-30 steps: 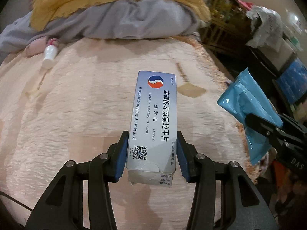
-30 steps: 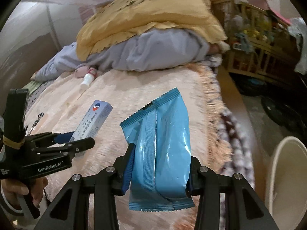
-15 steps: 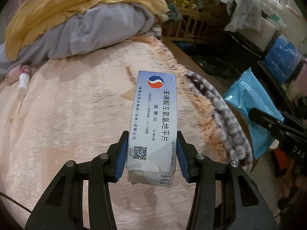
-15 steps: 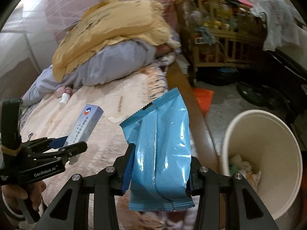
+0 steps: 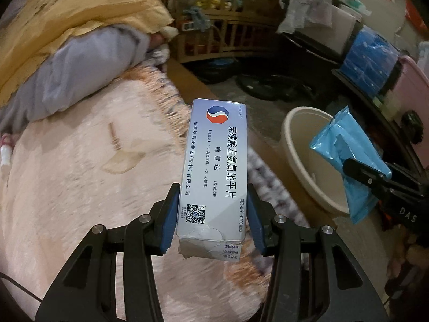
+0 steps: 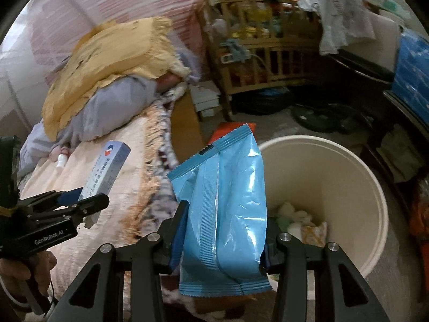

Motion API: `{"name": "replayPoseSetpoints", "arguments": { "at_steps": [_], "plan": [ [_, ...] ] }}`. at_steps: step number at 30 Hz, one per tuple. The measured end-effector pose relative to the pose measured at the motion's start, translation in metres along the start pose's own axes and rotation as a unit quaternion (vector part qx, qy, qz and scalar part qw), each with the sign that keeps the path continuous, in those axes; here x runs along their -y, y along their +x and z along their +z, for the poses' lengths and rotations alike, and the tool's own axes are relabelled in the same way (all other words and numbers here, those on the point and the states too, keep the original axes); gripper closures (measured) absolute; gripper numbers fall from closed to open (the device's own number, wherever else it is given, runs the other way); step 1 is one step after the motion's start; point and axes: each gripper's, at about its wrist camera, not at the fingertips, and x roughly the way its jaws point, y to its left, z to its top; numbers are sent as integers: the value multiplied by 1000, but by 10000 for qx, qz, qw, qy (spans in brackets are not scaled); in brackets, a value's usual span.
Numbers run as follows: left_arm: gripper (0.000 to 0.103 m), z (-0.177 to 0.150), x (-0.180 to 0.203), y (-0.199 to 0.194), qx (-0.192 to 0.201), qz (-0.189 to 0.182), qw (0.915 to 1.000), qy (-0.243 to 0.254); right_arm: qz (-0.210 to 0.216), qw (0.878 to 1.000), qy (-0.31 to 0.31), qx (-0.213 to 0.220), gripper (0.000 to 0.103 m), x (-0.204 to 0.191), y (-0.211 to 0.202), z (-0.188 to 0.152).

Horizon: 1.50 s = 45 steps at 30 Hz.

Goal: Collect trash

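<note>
My left gripper (image 5: 211, 214) is shut on a white-blue medicine box (image 5: 214, 166) and holds it above the bed's right edge. The box also shows in the right wrist view (image 6: 107, 169), held by the left gripper (image 6: 88, 201). My right gripper (image 6: 222, 230) is shut on a light blue plastic wrapper (image 6: 222, 209) and holds it at the left rim of a cream trash bin (image 6: 348, 177). The bin holds some crumpled trash (image 6: 295, 217). In the left wrist view the wrapper (image 5: 346, 153) hangs over the bin (image 5: 297, 147).
A peach fringed bedspread (image 5: 80, 187) covers the bed, with a yellow and grey bedding pile (image 5: 67, 40) and a small white bottle (image 6: 61, 159) at its far end. A wooden crib (image 6: 268, 61), a fan on the floor and blue boxes (image 5: 372, 53) stand beyond the bin.
Both grippers have swung right, off the bed toward the trash bin, each still holding its item. The bin has come into view and the wrapper now hangs by its rim.
</note>
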Motion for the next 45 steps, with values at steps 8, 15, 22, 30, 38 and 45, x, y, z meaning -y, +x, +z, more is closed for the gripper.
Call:
{"name": "replayPoseSetpoints", "arguments": {
  "at_steps": [8,15,22,30,38,45],
  "plan": [
    [58,21,43,21,-88,-513,9982,282,-445,9983,367,61,60,50,-8,-2],
    [57,39,87,41,-215,-1188,9917,451,-715,9931,933,3,60,97,-4,-4],
    [36,48,109,54,-170,-1684,9851,309,-879,9899,1111,29,47,115,0,-9],
    [35,33,90,33,59,-1010,9938,465,-1041,9902,900,231,36,93,-14,-21],
    [35,13,65,-10,712,-543,9944,565,-1283,9866,630,788,36,50,-47,-24],
    [35,4,48,-46,1196,-507,9905,456,-1411,9816,466,1201,36,15,-77,-23]
  ]
}}
